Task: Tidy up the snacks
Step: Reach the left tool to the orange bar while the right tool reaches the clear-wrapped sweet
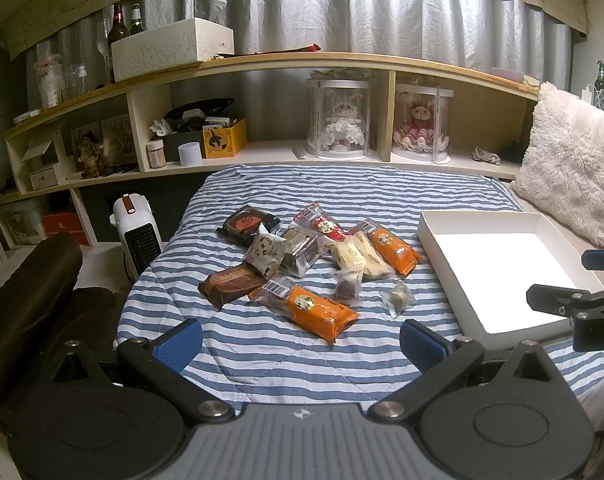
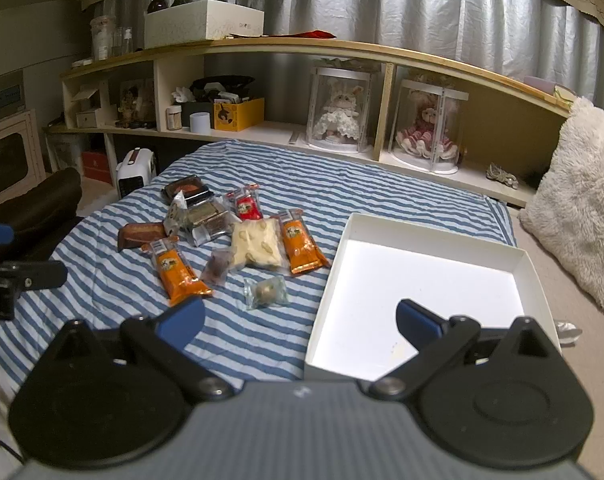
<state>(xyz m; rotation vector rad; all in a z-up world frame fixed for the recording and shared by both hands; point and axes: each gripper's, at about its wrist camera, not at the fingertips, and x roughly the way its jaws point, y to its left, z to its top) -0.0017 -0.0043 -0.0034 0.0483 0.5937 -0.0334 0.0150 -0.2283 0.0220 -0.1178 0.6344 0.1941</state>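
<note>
hovering released and empty, the left hand-held gripper sits nearer the snack pile, nearest orange packet lying just ahead, long axis slanting near-right to far-left, while the open right hand-held gripper straddles the white box edge on the striped bed.

This is a bedroom in somebody's home. A bed with a blue-and-white striped quilt takes up the middle, with a fluffy white pillow at its side. Behind it runs a low wooden shelf crowded with keepsakes: two dolls in clear cases, bottles and boxes. Grey curtains hang above, and a small white heater stands on the floor.
</note>
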